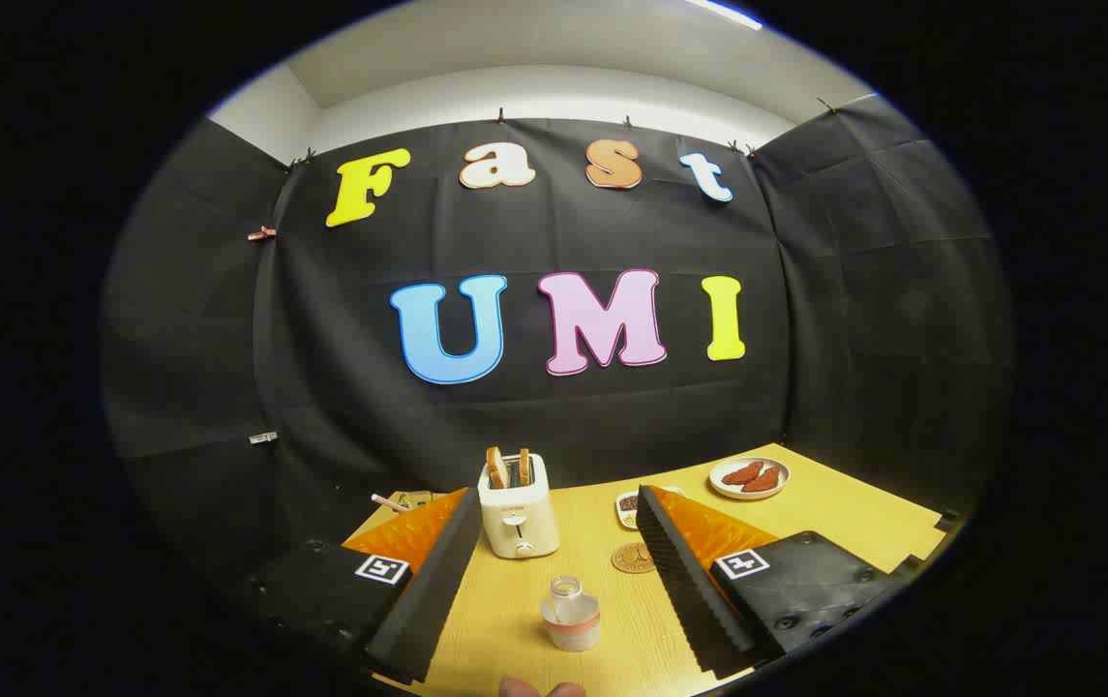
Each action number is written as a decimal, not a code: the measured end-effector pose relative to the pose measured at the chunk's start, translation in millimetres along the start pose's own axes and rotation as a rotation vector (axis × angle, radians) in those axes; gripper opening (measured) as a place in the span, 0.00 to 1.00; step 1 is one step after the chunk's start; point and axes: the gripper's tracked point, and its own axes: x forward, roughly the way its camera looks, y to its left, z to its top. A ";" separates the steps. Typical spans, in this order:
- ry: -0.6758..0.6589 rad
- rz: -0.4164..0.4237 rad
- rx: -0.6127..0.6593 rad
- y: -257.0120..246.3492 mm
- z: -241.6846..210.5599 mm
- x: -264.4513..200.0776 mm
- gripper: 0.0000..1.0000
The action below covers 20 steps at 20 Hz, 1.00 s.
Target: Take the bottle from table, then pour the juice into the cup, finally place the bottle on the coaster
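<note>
Bottle (571, 615) awaited between wide-open, empty gripper (554, 571) fingers.
It should be approached low and centred, well clear of the toaster (516, 508) and coaster (635, 558) beyond.

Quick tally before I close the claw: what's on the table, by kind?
Bottle, between the open claw fingers: 1
Toaster with toast slices in it: 1
Coaster: 1
Round plate of reddish food: 1
Small dish behind the coaster: 1
Small items at the far left edge, too blurred to identify: not counted
Total: 5
</note>
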 end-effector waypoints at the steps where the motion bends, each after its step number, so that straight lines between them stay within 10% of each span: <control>1: 0.005 0.000 -0.004 -0.6 -2.5 1.1 0.98; 20: 0.003 -0.008 -0.045 -9.4 -15.3 2.5 0.98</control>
